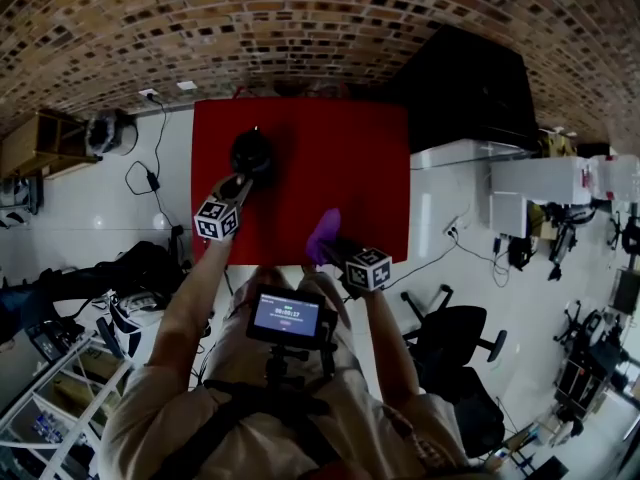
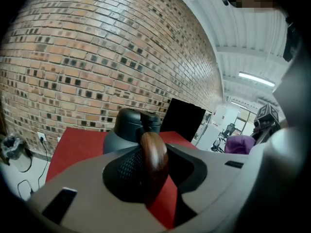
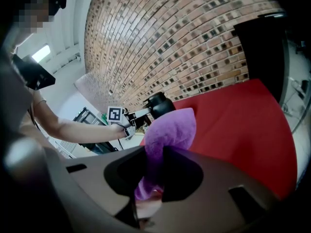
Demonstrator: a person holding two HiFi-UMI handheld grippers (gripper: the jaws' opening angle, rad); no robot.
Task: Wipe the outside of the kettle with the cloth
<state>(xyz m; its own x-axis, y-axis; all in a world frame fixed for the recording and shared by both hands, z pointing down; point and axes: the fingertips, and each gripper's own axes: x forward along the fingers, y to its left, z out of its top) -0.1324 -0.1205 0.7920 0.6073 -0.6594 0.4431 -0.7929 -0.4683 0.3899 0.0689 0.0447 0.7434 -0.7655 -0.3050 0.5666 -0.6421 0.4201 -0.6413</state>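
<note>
Two claws are at work over the red counter (image 1: 360, 168), and much of the scene is only half readable. In the head view the kettle (image 1: 252, 151) is a small dark shape in the far left part of the counter, its spout and base too dim to make out. In the left gripper view its lower body is cut off behind the claw's own grey housing. The left claw (image 1: 238, 183) is closed narrowly on the kettle's glossy brown handle (image 2: 153, 154). The dotted pad lies against the handle, while the other side of the gap is in shadow.

The right claw (image 1: 335, 248) pinches the purple cloth (image 3: 171, 129). The cloth's lower end blurs away deep between the jaws, and its free end stands up in a rounded fold. The cloth hangs over the counter's near edge, well apart from the kettle.

Bare red surface lies open to the right of both claws, up to the right edge. A black panel (image 1: 470, 88) stands past the far right corner, a brick wall (image 1: 300, 18) runs behind the counter, and an office chair (image 1: 460, 340) sits on the floor to the right.
</note>
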